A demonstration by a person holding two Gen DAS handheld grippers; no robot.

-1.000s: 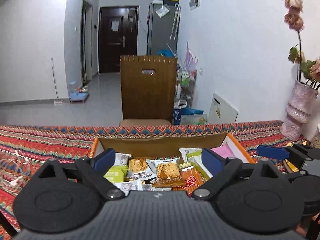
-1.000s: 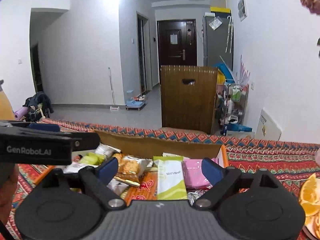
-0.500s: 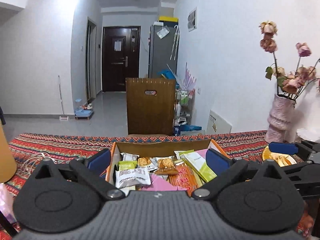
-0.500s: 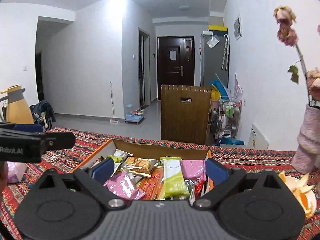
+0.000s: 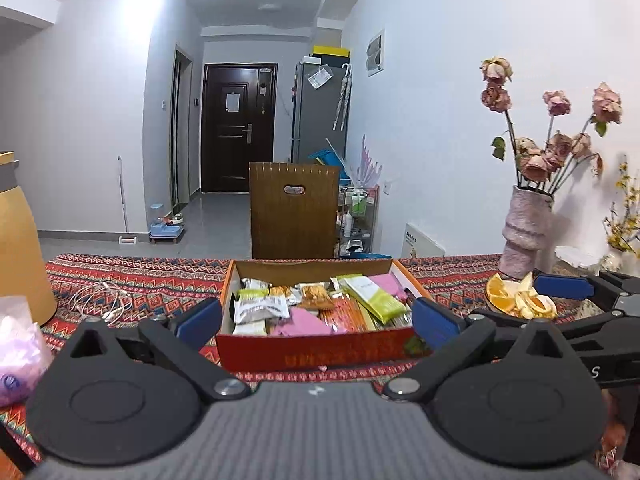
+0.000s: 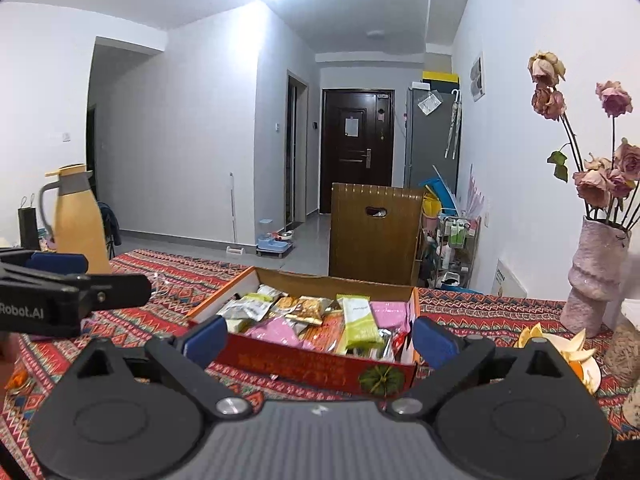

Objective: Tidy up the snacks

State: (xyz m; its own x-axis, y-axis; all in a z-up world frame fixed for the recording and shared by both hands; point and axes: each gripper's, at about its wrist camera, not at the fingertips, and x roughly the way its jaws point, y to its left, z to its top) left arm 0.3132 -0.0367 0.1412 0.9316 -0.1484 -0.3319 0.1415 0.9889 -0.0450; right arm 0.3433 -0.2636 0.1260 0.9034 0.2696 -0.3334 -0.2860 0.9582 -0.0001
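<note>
**Snack box centered on table, both tongs spread and empty**

Snack box [image 5: 316,350]: shallow red cardboard tray with orange side walls and a brown back wall, sitting flat on the patterned tablecloth [image 5: 132,280] mid-table. Packed loose, not sorted. Contents visible from the left wrist view: green packet [image 5: 374,294] lying diagonally on top toward the right, pink packet [image 5: 302,322] at front center, white-and-grey packet [image 5: 260,308] at left, cracker packs [image 5: 316,296] toward the back, orange packs under the green one. Right wrist view shows the same box [image 6: 304,364] from a slightly different angle; the green packet [image 6: 358,322] runs front to back, and there is a green sticker on the front wall near the right corner.

Left gripper [image 5: 316,320]: fingers wide apart, holding nothing, pulled back in front of the box, which sits between the two blue pads. Right gripper [image 6: 320,338]: same, fingers apart, empty, box framed between them.

Surroundings:
- Plate of orange slices [image 5: 520,300] on the table just right of the box, close to the right gripper.
- Pink vase [image 5: 526,232] with dried roses behind the plate, against the wall.
- Tan jug [image 6: 78,220] on the far left of the table.
- White cable [image 5: 102,300] coiled on the cloth left of the box.
- Pink bag [image 5: 16,352] at the near left edge.
- Wooden chair back [image 5: 294,210] behind the table.

Nothing lies between either gripper and the box.
</note>
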